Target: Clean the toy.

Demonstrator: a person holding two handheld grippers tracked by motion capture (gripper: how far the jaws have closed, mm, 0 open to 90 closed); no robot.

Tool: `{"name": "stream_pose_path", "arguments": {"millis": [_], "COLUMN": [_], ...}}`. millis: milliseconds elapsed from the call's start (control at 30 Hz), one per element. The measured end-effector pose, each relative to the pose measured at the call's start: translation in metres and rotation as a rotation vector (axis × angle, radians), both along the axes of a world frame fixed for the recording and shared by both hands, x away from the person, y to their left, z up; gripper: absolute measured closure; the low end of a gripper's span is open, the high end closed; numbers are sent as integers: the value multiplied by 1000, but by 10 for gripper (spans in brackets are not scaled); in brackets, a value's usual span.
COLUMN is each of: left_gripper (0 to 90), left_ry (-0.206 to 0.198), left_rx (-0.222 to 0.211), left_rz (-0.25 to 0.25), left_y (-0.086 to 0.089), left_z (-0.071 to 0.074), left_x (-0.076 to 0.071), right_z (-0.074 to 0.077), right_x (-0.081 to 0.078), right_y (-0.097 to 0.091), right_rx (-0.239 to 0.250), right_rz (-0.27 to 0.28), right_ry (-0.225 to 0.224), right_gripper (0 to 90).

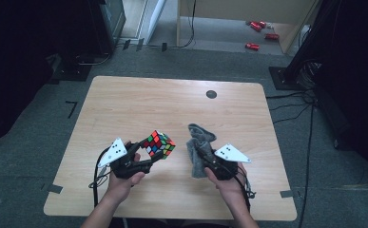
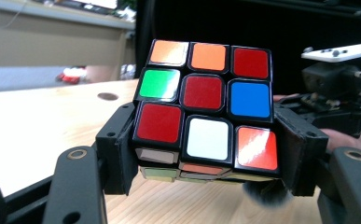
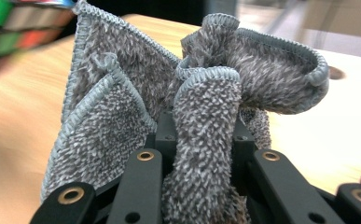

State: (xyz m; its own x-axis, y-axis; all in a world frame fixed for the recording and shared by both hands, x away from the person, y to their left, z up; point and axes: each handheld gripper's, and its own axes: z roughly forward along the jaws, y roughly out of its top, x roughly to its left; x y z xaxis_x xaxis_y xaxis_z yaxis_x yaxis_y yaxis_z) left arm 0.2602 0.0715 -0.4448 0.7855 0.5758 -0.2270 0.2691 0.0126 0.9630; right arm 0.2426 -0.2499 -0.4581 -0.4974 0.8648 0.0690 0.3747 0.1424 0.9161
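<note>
A wooden table [image 1: 124, 104] lies under both hands. The right gripper [image 1: 205, 154] clamps a crumpled grey cloth [image 3: 206, 93] above it. Just beside it, the left gripper [image 1: 154, 159] grips a puzzle cube [image 2: 206, 112], raised off the tabletop.

Bare table [image 1: 124, 102] all round (cube [image 1: 158, 143] beside cloth [image 1: 198, 147])

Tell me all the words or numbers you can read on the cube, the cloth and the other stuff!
There are none to read.
Puzzle cube: plain coloured squares, no letters or numbers.
Grey cloth: no tag or print showing.
Table: bare wood with a dark round spot, no writing.
Red things on the floor at the back: too small and blurred to tell whether they carry any print.
</note>
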Motion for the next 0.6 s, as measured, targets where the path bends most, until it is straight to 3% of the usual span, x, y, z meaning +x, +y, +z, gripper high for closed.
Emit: {"name": "stream_pose_path", "arguments": {"millis": [133,300,467,600], "left_gripper": [343,343,343,343], "left_ry": [17,51,82,102], "left_rx": [79,211,337,428], "left_rz": [43,78,114,120], "left_y": [-4,-11,-17,-23], "left_z": [-4,-16,-28,-37], "left_x": [3,10,16,19], "right_z": [-8,-24,-37,-43], "right_x": [8,17,22,25], "right_y": [-18,-35,-40,-41], "right_rx": [-72,-123,-189,-189], "right_rz": [-79,-153,-177,-178], "right_ry": [10,57,92,117], "right_gripper": [733,731,728,726]}}
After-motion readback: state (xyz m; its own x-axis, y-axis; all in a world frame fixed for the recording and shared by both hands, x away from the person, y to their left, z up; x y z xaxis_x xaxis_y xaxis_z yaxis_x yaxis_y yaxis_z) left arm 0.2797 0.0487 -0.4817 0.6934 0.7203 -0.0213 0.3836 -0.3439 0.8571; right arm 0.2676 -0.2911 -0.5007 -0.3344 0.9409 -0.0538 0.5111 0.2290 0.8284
